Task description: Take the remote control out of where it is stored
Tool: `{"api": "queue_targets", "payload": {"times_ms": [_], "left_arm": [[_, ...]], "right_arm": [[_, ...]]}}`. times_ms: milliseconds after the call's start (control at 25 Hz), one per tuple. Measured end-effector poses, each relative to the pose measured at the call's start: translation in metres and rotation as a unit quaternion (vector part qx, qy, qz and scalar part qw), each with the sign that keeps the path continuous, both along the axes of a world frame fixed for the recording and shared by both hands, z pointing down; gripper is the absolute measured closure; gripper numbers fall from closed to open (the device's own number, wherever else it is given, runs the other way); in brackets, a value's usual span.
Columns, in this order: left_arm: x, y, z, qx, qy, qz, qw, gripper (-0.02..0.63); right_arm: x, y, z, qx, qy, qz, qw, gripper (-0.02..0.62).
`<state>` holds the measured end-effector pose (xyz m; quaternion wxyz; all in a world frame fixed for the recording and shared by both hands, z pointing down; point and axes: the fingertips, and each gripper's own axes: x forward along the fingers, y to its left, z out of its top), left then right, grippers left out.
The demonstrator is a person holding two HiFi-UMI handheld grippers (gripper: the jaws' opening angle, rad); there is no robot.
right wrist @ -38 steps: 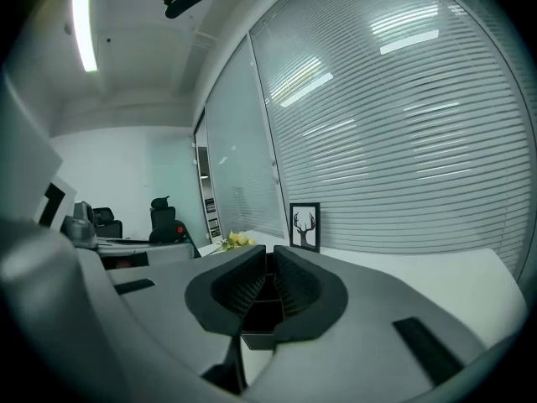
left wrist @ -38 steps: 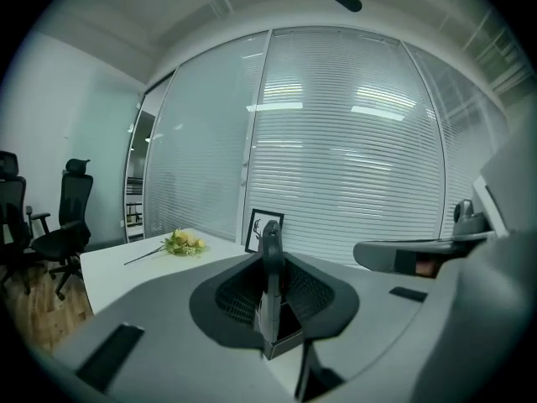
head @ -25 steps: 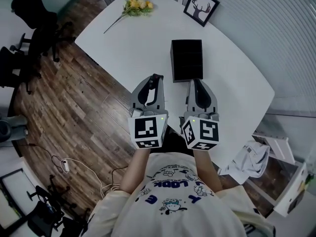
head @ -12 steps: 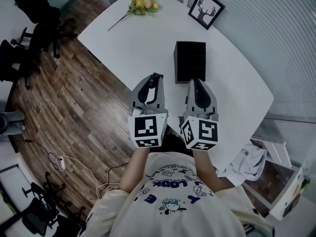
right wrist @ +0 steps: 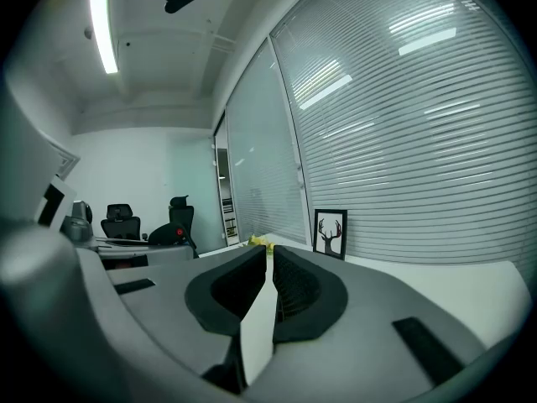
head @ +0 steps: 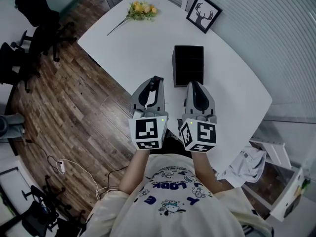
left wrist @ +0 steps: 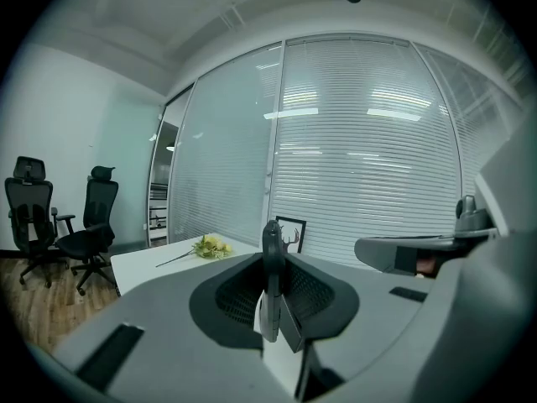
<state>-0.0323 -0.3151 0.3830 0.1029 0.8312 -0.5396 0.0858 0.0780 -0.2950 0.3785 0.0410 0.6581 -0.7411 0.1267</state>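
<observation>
My left gripper (head: 154,86) hangs over the near edge of the white table (head: 133,48), shut on a slim dark remote control (head: 156,79). In the left gripper view the remote control (left wrist: 270,267) stands edge-on and upright between the pads, its rounded top poking past the tips. The right gripper (head: 194,86) is beside it, just short of the black open-top storage box (head: 188,65). Its jaws are shut with nothing in them, and in the right gripper view (right wrist: 269,255) only a sliver of table shows between them. The box's inside is too dark to read.
A bunch of yellow flowers (head: 140,8) and a framed deer picture (head: 203,14) lie at the table's far side. Black office chairs (head: 34,28) stand on the wooden floor to the left. Window blinds run along the right.
The head view has shifted a little. Both grippers keep the same pose and the remote control stays in the left one.
</observation>
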Motion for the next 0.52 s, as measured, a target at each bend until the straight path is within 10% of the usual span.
{"api": "queue_targets", "payload": {"times_ms": [520], "left_arm": [[0.0051, -0.0001, -0.0044, 0.005, -0.001, 0.004, 1.0, 0.537]], "right_arm": [[0.0025, 0.0002, -0.0028, 0.002, 0.001, 0.001, 1.0, 0.548]]}}
